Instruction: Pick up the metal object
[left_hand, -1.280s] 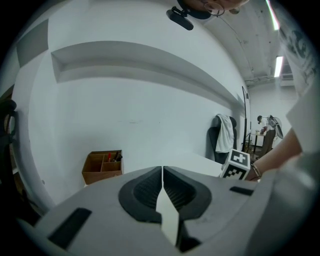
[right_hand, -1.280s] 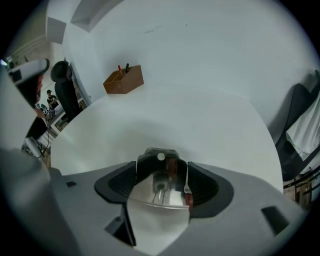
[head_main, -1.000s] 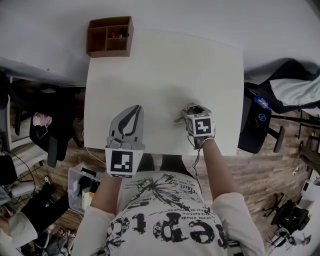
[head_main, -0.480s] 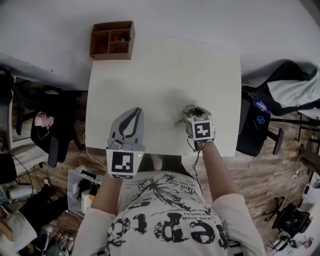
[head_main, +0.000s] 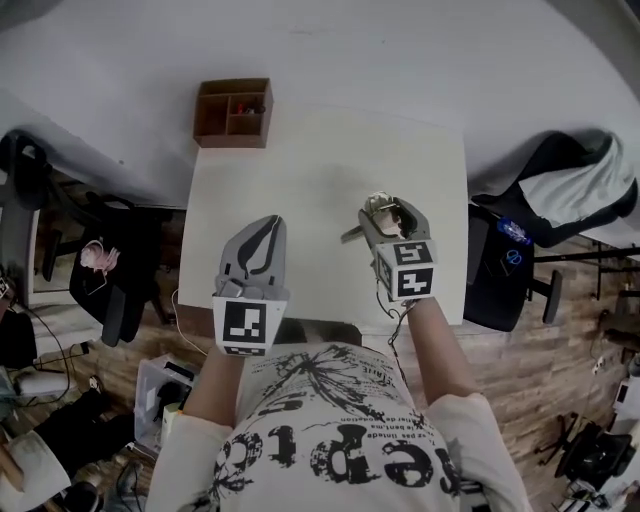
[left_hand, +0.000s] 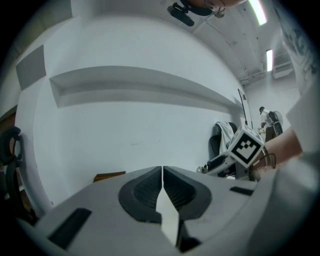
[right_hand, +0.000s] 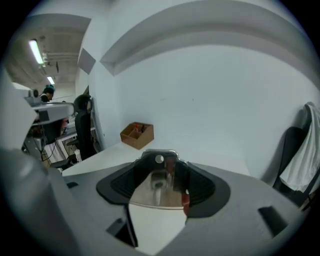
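Observation:
The metal object (right_hand: 158, 189) is a shiny, mirror-like flat piece with a round hole near its top. It sits between the dark ribbed pads of my right gripper (right_hand: 159, 159), which is shut on it. In the head view the right gripper (head_main: 386, 211) is over the right half of the white table (head_main: 310, 170), and a thin end of the metal object (head_main: 350, 235) sticks out to its left. My left gripper (head_main: 262, 229) is over the front left of the table. Its jaws meet with nothing between them, as the left gripper view (left_hand: 162, 182) shows.
A brown wooden organizer box (head_main: 233, 113) with small items stands at the table's far left corner. A black chair with a pale jacket (head_main: 560, 185) is at the right, another black chair (head_main: 110, 295) at the left. A bare white wall lies beyond the table.
The right gripper with the metal object has come up and forward from the table's front edge, with its marker cube now tilted toward me. The head view has shifted. The left gripper stays put.

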